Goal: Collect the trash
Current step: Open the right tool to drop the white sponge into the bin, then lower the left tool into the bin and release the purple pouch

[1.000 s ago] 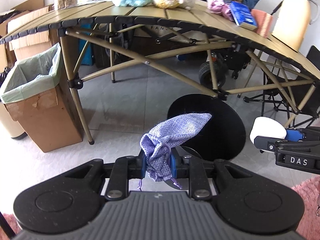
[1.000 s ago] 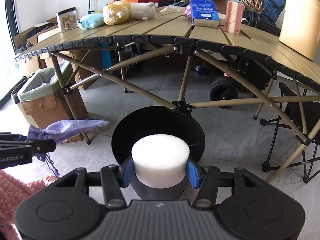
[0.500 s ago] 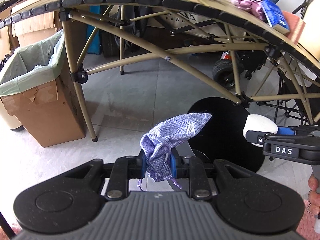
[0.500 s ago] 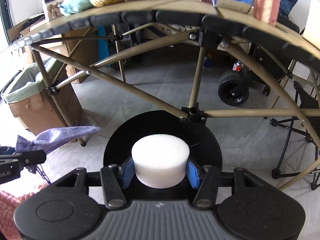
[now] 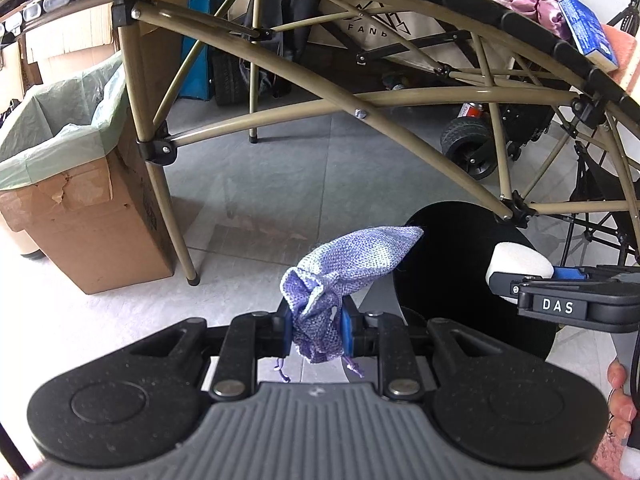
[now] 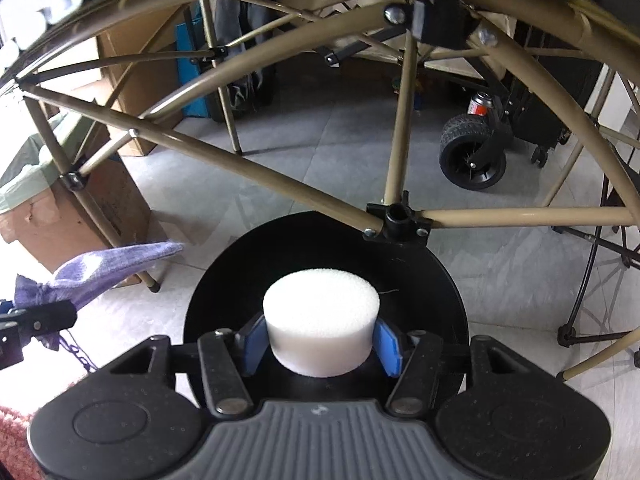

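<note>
A purple woven drawstring pouch (image 5: 352,256) is pinched between the blue pads of my left gripper (image 5: 314,330), which is shut on it; its free end sticks up and to the right. My right gripper (image 6: 322,340) has a white foam disc (image 6: 320,312) between its blue pads. Those jaws are opening, and the pads still touch the disc's sides. The disc hangs over a round black bin (image 6: 420,280) on the floor. In the left wrist view the black bin (image 5: 448,264) lies right of the pouch, with the right gripper (image 5: 560,280) and foam disc (image 5: 516,258) above it.
A cardboard box (image 5: 92,232) lined with a green bag stands on the floor at the left, beside a table leg (image 5: 168,200). The table's tan cross-bars (image 6: 256,172) span overhead and ahead. A wheeled cart (image 6: 472,156) and chair legs (image 6: 592,280) stand right. Fingers (image 5: 618,392) show at the right edge.
Both grippers have moved forward and down, under the table's edge, and the black bin is closer. The right gripper's pads have spread a little around the foam disc. The pouch stays pinched.
</note>
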A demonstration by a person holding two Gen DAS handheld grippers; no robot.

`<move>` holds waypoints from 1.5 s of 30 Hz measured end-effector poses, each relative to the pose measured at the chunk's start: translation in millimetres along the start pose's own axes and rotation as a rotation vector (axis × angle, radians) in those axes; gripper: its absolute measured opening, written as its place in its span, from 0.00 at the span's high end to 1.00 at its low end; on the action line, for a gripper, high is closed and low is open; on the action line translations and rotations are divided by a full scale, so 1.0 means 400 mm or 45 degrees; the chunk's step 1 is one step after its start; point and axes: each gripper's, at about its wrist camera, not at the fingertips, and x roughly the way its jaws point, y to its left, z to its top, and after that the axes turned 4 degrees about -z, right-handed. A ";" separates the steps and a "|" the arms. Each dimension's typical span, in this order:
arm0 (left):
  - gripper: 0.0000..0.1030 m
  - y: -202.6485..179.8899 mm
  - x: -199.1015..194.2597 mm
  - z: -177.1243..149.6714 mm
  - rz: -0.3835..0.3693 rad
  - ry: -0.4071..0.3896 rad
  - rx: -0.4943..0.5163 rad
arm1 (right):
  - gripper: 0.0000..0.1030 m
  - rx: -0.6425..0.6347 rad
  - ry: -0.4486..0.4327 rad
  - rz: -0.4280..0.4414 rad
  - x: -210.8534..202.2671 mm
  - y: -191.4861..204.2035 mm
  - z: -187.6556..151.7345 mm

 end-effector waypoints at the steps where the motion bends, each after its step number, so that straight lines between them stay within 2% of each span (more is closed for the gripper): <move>1: 0.78 0.000 0.000 -0.001 0.002 0.002 -0.003 | 0.32 0.013 0.008 -0.001 0.004 -0.005 0.001; 2: 0.78 0.001 0.002 -0.001 0.003 0.003 -0.006 | 0.25 0.029 0.014 -0.003 0.006 -0.011 0.000; 3: 0.78 0.003 0.003 0.000 0.004 0.004 -0.007 | 0.12 0.040 0.016 -0.003 0.007 -0.015 -0.001; 4: 0.78 0.003 0.003 -0.001 0.004 0.004 -0.009 | 0.06 0.048 0.015 -0.003 0.006 -0.019 -0.002; 6: 0.78 0.001 0.000 -0.001 0.003 0.002 -0.009 | 0.00 0.069 0.021 0.001 0.005 -0.026 -0.003; 10: 0.78 -0.001 -0.002 -0.002 0.002 -0.002 -0.009 | 0.00 0.116 0.046 0.045 0.009 -0.046 -0.005; 23: 0.78 -0.026 -0.018 -0.006 -0.015 -0.026 0.017 | 0.00 0.142 0.034 -0.007 -0.028 -0.081 -0.021; 45: 0.78 -0.253 0.014 -0.002 -0.107 -0.027 0.224 | 0.00 0.377 -0.047 -0.093 -0.108 -0.310 -0.090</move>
